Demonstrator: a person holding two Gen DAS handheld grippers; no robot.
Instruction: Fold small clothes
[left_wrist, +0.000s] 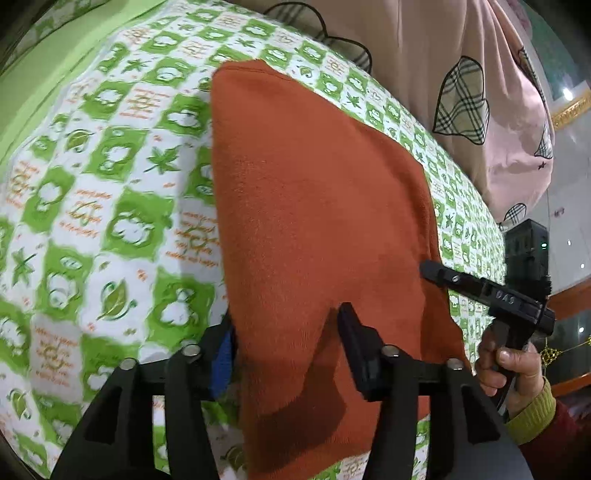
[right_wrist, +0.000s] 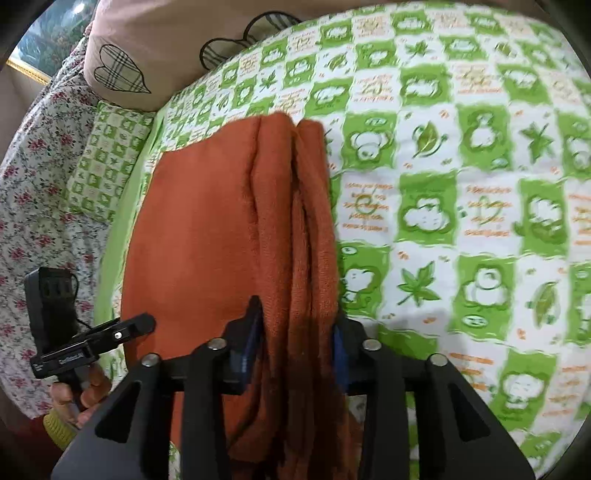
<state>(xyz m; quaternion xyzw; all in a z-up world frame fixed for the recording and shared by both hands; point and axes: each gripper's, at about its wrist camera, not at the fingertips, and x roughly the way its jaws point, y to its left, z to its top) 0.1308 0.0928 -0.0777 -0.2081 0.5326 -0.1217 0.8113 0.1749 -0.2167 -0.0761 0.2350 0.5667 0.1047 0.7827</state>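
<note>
An orange knitted garment (left_wrist: 317, 206) lies folded into a long strip on a bed covered by a green-and-white patterned sheet (left_wrist: 110, 184). It runs from the near edge of the bed toward a pink pillow (left_wrist: 461, 92) with plaid leaf patches at the far side.

The left gripper (left_wrist: 284, 343) sits over the garment's near end, jaws parted, with cloth lying between the fingers but not squeezed. The garment's left edge is straight, and beyond it the sheet stretches wide and bare.

The right gripper (right_wrist: 299, 328) straddles a bunched ridge of folds along the garment's other long edge; whether its pads still pinch the cloth cannot be told. Open sheet lies beyond this edge too. A hand (left_wrist: 513, 369) in a yellow-green cuff holds its handle.

A floral quilt (right_wrist: 37, 206) lies past the bed's edge.
</note>
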